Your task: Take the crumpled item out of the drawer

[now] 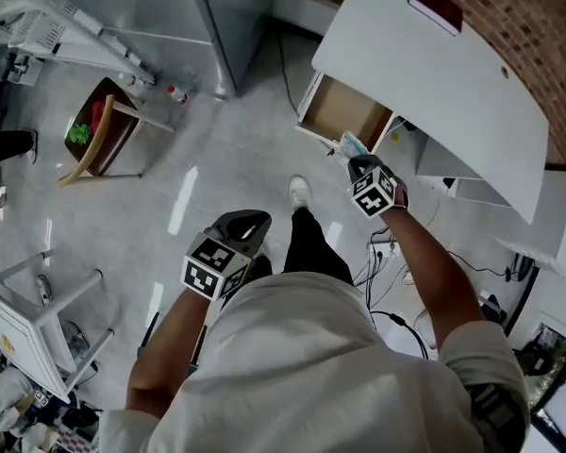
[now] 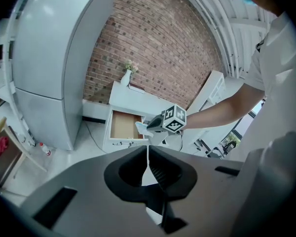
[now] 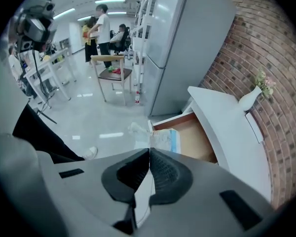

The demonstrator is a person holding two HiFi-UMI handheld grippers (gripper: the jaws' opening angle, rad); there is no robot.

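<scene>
The crumpled item [image 1: 352,144] is a white and blue wad. It hangs just outside the front edge of the open wooden drawer [image 1: 342,108] of the white desk [image 1: 453,74]. My right gripper [image 1: 357,161] is shut on it. In the right gripper view the crumpled item [image 3: 162,137] sticks out past the shut right gripper [image 3: 149,150], over the drawer [image 3: 195,141]. My left gripper [image 1: 246,223] hangs lower, over the floor, shut on nothing. The left gripper view shows the left gripper [image 2: 148,150] closed, the right gripper [image 2: 168,120] and the crumpled item [image 2: 141,127] ahead.
A grey fridge [image 1: 184,17] stands left of the desk, with a small bottle [image 1: 176,93] on the floor beside it. A wooden chair [image 1: 102,130] holds red and green things. Cables [image 1: 389,253] lie below the desk. A white frame [image 1: 28,319] stands at the lower left. People stand far off [image 3: 101,26].
</scene>
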